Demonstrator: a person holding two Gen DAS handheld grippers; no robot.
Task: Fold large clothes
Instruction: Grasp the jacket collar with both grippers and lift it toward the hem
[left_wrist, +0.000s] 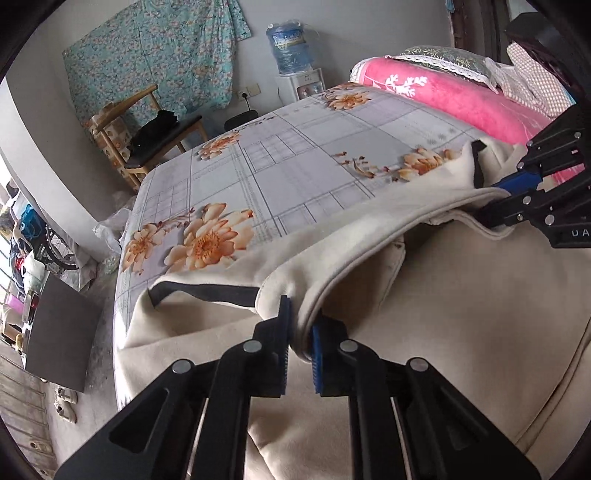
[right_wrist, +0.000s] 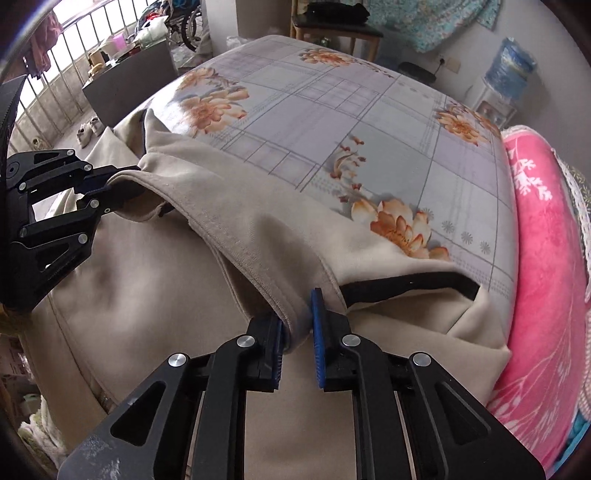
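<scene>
Left wrist view: the left tool (left_wrist: 300, 332) pinches the hem of the cream garment (left_wrist: 461, 314) on the bed (left_wrist: 295, 155); the right tool (right_wrist: 297, 328) grips the same hem, holding it taut to fold over evenly.

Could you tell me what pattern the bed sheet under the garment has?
The bed sheet is pale grey-lilac checks with orange flowers, clearest in the right wrist view.
</scene>
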